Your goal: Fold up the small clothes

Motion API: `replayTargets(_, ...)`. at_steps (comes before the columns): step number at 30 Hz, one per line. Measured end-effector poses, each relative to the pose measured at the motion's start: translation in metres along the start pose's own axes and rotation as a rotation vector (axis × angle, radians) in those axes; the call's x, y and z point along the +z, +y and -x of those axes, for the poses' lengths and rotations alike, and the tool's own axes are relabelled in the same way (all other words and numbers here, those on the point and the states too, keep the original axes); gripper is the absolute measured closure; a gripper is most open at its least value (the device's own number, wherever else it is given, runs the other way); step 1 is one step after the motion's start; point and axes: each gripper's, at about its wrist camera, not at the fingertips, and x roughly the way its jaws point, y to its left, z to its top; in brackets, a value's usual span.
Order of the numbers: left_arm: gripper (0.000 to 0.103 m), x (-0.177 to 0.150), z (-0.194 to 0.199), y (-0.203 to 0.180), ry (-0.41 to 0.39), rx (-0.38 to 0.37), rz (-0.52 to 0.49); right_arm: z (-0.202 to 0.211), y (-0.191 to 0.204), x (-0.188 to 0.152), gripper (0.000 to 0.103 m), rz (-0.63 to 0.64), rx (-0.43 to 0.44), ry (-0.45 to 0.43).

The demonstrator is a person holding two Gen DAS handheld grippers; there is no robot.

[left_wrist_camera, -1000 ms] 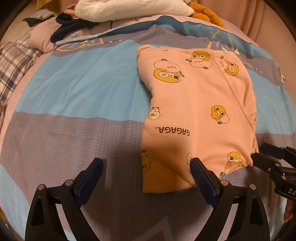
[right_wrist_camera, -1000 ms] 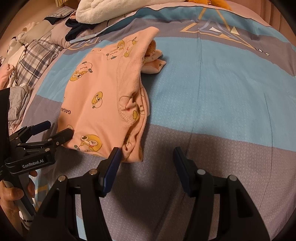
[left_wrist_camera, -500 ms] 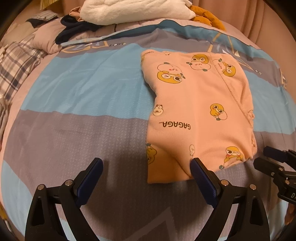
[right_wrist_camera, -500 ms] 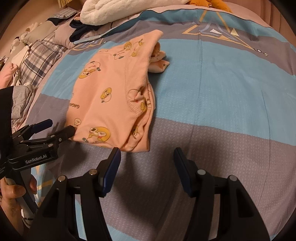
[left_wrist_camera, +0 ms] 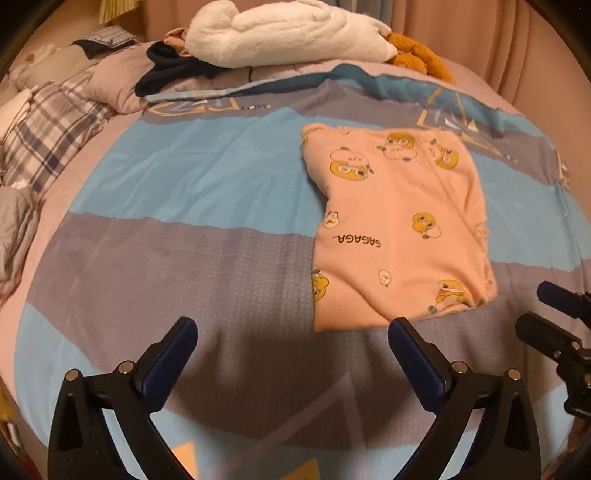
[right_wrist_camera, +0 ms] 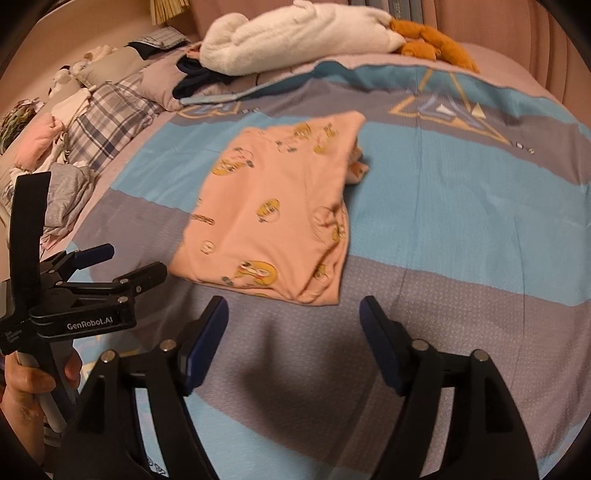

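I see a peach-pink garment (left_wrist_camera: 399,229) printed with yellow cartoon ducks and black lettering, on a bedspread (left_wrist_camera: 184,206) banded blue and grey. Behind: a white fleece blanket (left_wrist_camera: 288,33), plaid pillow (left_wrist_camera: 48,136), orange-brown plush toy (right_wrist_camera: 432,44).

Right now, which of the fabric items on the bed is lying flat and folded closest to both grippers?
The pink duck-print garment, flat on the striped bedspread. The white fluffy blanket and dark garment are heaped at the far end.

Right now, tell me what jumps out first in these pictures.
The folded pink garment with yellow cartoon prints lies flat on the striped blue and grey bedspread. Both grippers, left and right, hang open just short of its near edge. A white blanket is heaped at the far end.
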Motion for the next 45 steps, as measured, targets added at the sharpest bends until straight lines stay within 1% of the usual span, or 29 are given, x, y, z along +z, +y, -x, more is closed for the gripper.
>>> replayTargets(5,0.001,-0.003,0.018,0.001,-0.028,0.002,0.002,0.011,0.011,0.0,0.019,0.016,0.001,-0.032)
replayTargets(7,0.001,-0.003,0.025,0.0,-0.039,0.001,0.005,0.015,0.016,-0.001,0.014,0.026,-0.005,-0.043)
replayTargets(9,0.001,-0.004,0.03,0.0,-0.039,-0.001,0.013,0.02,0.02,-0.002,0.005,0.034,-0.008,-0.06)
replayTargets(11,0.001,-0.007,0.036,0.001,-0.047,0.008,0.017,0.025,0.023,-0.002,0.0,0.042,-0.01,-0.072)
replayTargets(14,0.001,-0.009,0.046,0.002,-0.06,0.018,0.02,0.031,0.028,-0.003,0.0,0.055,-0.009,-0.085)
replayTargets(16,0.001,-0.012,0.053,0.003,-0.066,0.004,0.025,0.036,0.031,-0.004,0.0,0.06,-0.012,-0.095)
replayTargets(20,0.001,-0.016,0.065,0.005,-0.079,-0.001,0.036,0.045,0.036,-0.008,0.0,0.063,-0.027,-0.115)
replayTargets(25,0.001,-0.021,0.078,0.005,-0.086,0.006,0.044,0.056,0.042,-0.012,0.0,0.054,-0.048,-0.136)
replayTargets(30,0.001,-0.028,0.089,0.004,-0.09,0.017,0.047,0.067,0.047,-0.015,0.0,0.047,-0.05,-0.144)
replayTargets(33,0.001,-0.029,0.093,0.003,-0.095,0.044,0.037,0.074,0.049,-0.017,0.0,0.047,-0.049,-0.155)
replayTargets(39,0.001,-0.033,0.101,0.0,-0.106,0.052,0.025,0.081,0.05,-0.02,0.0,0.042,-0.05,-0.168)
replayTargets(45,0.001,-0.034,0.104,-0.003,-0.106,0.038,0.015,0.083,0.051,-0.021,0.0,0.038,-0.055,-0.164)
